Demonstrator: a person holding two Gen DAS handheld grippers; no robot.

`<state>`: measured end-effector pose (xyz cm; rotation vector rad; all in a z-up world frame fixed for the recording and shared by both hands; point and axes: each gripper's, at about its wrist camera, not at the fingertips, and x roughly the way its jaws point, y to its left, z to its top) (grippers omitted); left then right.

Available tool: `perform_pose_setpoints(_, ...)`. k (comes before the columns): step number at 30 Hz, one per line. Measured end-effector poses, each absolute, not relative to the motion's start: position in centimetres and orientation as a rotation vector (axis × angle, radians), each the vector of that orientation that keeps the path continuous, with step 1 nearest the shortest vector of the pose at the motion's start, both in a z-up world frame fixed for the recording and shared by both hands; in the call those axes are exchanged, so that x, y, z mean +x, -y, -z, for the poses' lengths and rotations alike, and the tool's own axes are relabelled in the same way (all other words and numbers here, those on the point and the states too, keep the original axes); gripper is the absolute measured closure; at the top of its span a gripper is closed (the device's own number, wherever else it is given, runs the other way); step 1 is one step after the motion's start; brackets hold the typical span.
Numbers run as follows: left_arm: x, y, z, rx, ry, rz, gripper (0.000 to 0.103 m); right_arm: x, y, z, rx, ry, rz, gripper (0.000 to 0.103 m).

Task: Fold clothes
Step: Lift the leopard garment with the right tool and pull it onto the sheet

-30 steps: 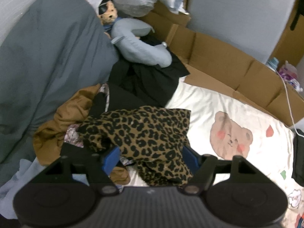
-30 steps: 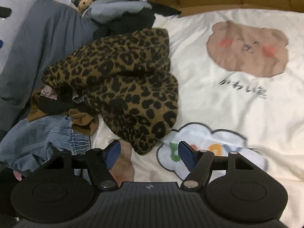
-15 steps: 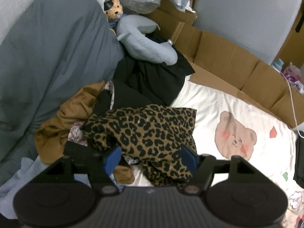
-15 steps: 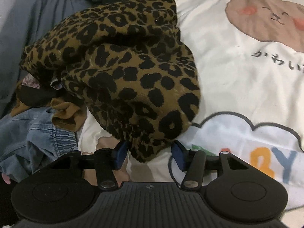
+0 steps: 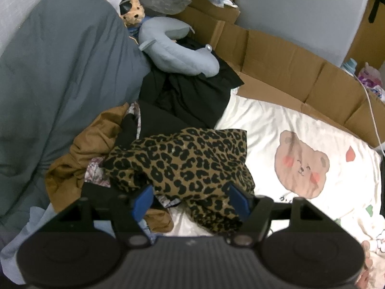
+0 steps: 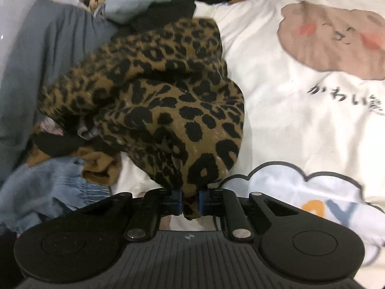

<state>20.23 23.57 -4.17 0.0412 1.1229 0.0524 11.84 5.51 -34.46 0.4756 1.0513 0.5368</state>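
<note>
While right gripper [image 6: 190, 201] closes pinching leopard garment [image 6: 168, 101] hem, left gripper [image 5: 191, 200] agape above it

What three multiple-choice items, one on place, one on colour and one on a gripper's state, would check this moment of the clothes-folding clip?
1. Where does the leopard-print garment lie?
A. On the cardboard
B. At the edge of the clothes pile, partly on the white sheet
C. Inside a plastic bag

2. What colour is the neck pillow?
A. Light blue-grey
B. Red
C. Yellow

3. How is the right gripper?
A. Wide open over bare sheet
B. Shut on nothing
C. Shut on a bottom fold of the leopard-print garment

Answers:
1 B: it spills off the heap of brown and black clothes onto the white sheet.
2 A: it shows pale blue-grey beside the toy bear.
3 C: its jaws have just been closing and now pinch the cloth between the blue pads.
</note>
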Motion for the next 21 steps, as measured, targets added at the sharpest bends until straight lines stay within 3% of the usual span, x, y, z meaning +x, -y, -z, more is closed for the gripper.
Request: perform_pose_setpoints(21, 18.1, -18.9, 3.2, 0.132, -1.119, 0.093, 0.033, 6.3, 6.5, 25.0, 0.460, -1.013, -0.390, 0.095)
